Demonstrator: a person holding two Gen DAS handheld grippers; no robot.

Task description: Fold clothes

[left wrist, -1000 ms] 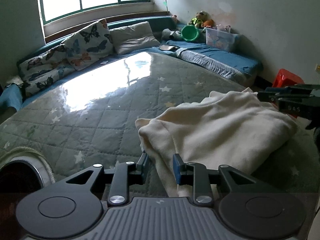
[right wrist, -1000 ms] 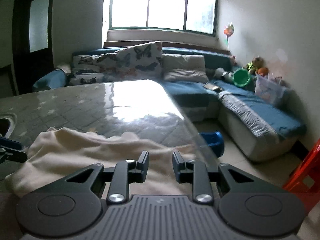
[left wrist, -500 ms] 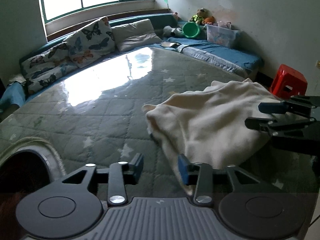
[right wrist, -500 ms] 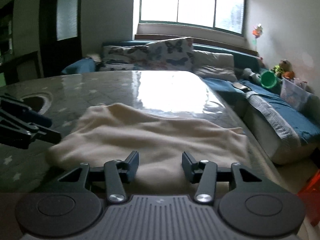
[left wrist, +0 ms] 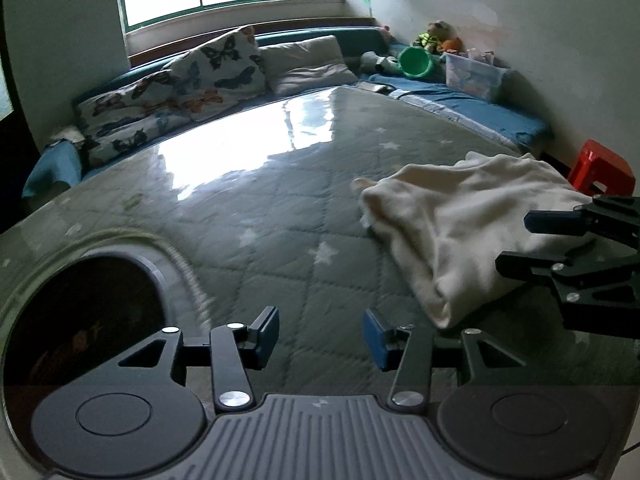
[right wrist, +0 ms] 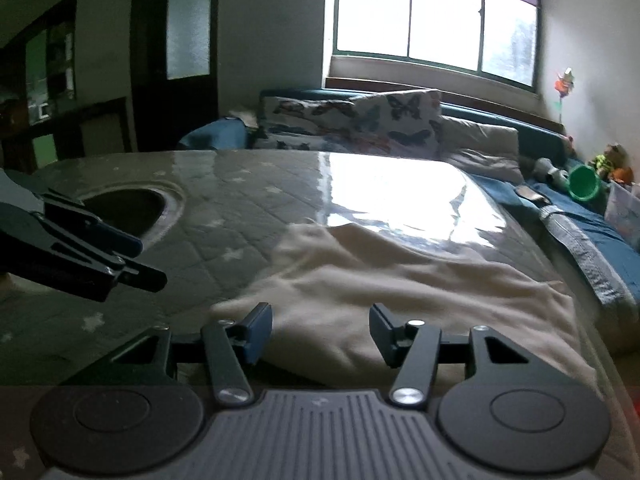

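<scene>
Left gripper (left wrist: 320,334): jaws opening, nothing between the blue pads; only bare quilted table cover (left wrist: 280,216) beneath them; right gripper (right wrist: 320,330): jaws likewise opening, hanging above the near edge of the cream garment (right wrist: 400,280), pads not pressing on it as far as I can see.

Garment: lies in a loose, doubled heap toward the right edge of the table, near the front-right corner; one rounded fold faces the left gripper; far edge rumpled, one small corner sticking out toward the table's middle; judged: at least one fold made, released, not yet squared or flattened; further folds and smoothing probably remain.

Room to move: the whole middle and far half of the table lies bare and glossy under the window (right wrist: 432,16) glare; a round dark opening (left wrist: 84,320) sits at the front-left corner, close to the left gripper, best avoided; garment close to the right edge, with a blue couch (right wrist: 592,232) and a red stool (left wrist: 600,172) beyond; pulling the cloth inward gives more margin.
</scene>
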